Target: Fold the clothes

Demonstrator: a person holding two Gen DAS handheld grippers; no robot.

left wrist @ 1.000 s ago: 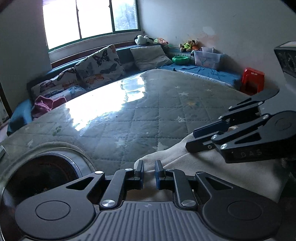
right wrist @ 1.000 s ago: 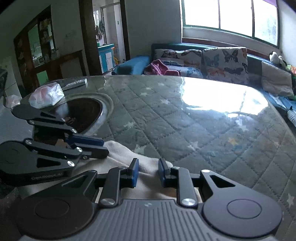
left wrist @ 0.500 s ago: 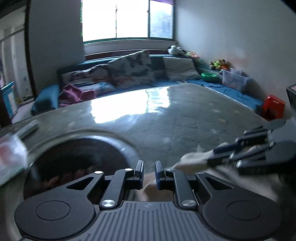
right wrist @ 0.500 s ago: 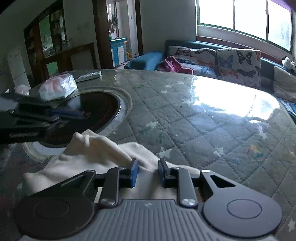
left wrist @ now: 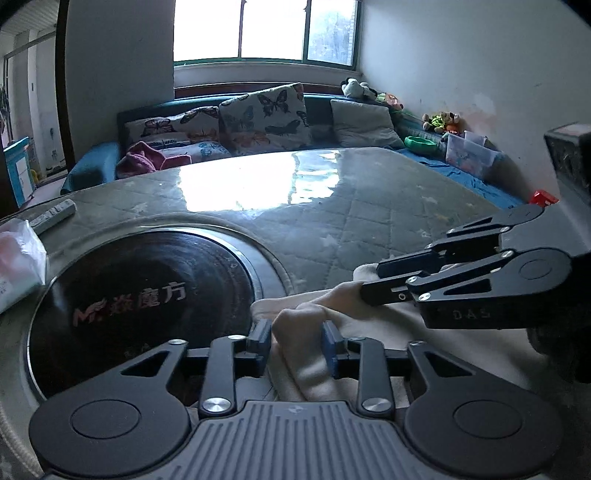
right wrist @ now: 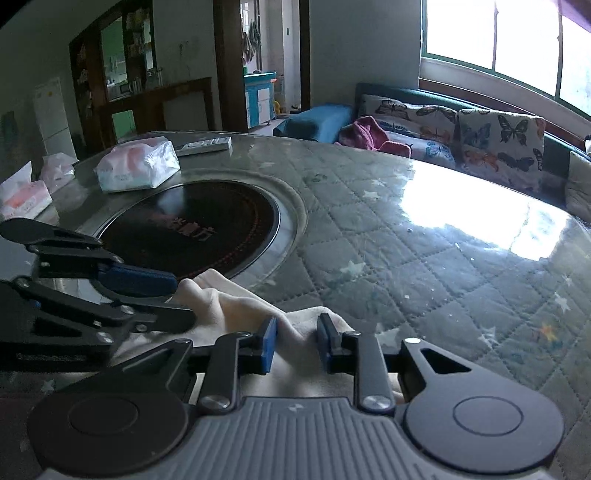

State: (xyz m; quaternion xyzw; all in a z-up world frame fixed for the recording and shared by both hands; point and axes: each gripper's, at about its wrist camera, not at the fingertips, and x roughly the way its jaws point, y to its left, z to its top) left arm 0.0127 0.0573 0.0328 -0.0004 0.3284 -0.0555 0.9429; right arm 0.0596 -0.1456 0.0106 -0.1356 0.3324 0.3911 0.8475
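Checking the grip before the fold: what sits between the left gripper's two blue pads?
A bunched fold of the cream cloth fills the gap in the left gripper, seen in the left wrist view.

A cloth point(right wrist: 236, 306) lies on the table point(right wrist: 424, 258) at its near edge, just beside the round hob point(right wrist: 188, 229) set into the tabletop. Beyond the hob sit a tissue pack point(right wrist: 138, 170) and, behind it, a remote point(right wrist: 205, 144) (both on the table). A sofa point(right wrist: 480, 129) with cushions point(left wrist: 264, 114) runs behind the table, under the window point(left wrist: 264, 29).
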